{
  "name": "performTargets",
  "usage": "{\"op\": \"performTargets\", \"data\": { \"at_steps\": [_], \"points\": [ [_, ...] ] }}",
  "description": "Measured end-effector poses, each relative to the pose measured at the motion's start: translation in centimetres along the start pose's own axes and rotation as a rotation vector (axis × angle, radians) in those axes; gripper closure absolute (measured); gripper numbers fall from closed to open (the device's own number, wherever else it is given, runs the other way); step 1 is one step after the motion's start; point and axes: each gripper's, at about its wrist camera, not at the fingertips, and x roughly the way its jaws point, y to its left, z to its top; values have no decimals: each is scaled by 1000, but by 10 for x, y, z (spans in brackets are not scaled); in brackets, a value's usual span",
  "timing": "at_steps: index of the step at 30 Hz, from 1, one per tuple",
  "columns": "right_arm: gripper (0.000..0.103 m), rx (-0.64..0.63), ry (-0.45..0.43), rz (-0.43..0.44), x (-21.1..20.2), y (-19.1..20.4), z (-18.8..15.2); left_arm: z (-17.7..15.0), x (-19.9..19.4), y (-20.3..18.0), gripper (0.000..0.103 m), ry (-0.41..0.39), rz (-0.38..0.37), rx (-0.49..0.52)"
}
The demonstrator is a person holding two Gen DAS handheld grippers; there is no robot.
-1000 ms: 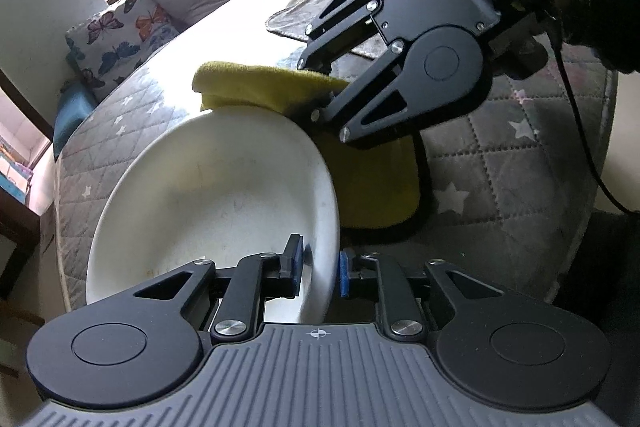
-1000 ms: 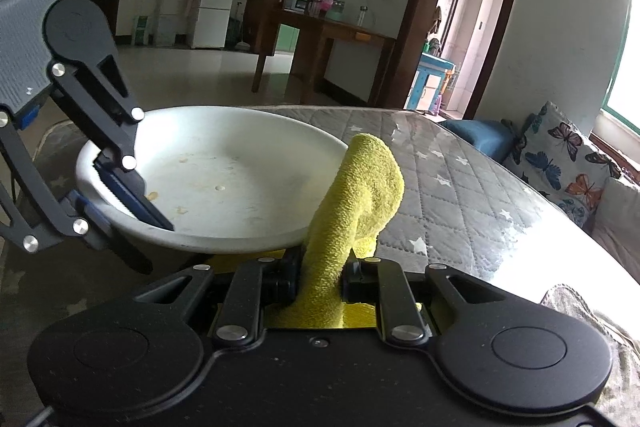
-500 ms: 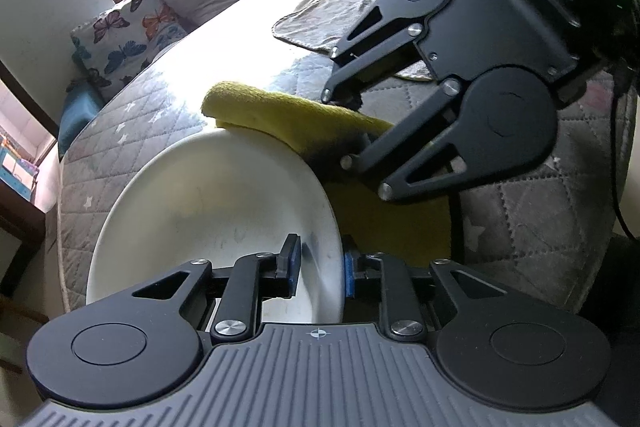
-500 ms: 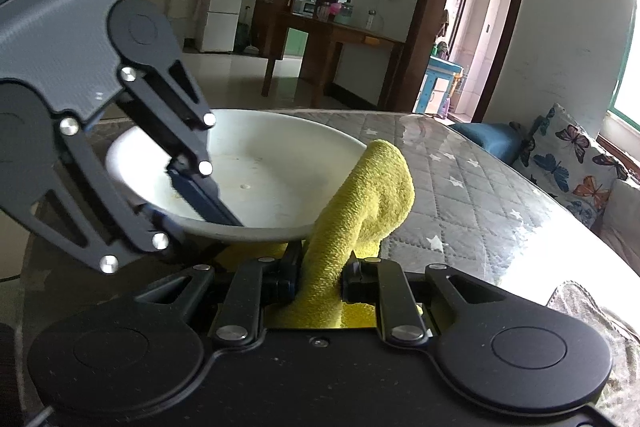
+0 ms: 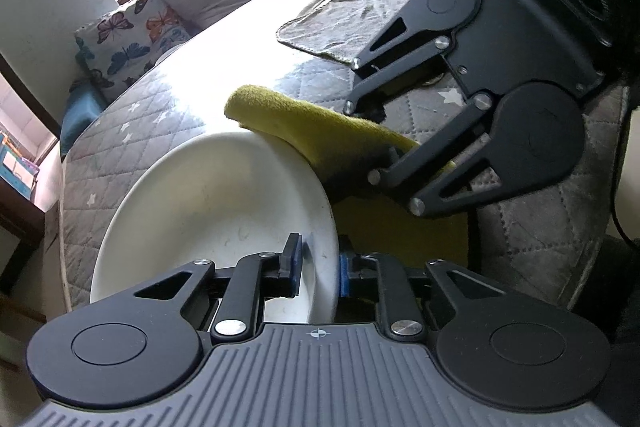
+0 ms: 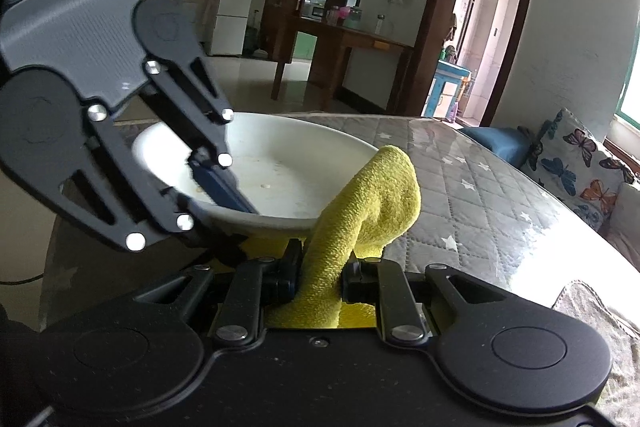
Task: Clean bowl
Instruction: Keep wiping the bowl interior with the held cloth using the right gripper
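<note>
While specks dot the white bowl (image 6: pixel 280 179) unwiped, left gripper (image 5: pixel 318 263) clamps its 6 o'clock rim, right gripper (image 6: pixel 320 277) pinches yellow cloth (image 6: pixel 368 203); wiping remains.

Bowl (image 5: pixel 208 203) on table (image 5: pixel 132 147), cloth (image 5: pixel 320 135) just beside its rim, towel (image 5: pixel 352 15) farther back.

My black fingers (image 5: pixel 294 261) carry blue pads; the bowl (image 5: pixel 208 211) is white, the cloth (image 6: pixel 360 203) yellow, the table cover (image 6: pixel 460 163) grey with white stars.
</note>
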Motion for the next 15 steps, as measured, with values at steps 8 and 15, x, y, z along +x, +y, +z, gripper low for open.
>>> {"op": "performTargets", "data": {
  "at_steps": [8,15],
  "points": [
    [83,-1,9,-15,8,-8,2,-8,-7,-4,85,-4,-13,13],
    [83,-2,17,-31,13,-12,1,-14,-8,-5,85,0,-26,21]
  ]
}}
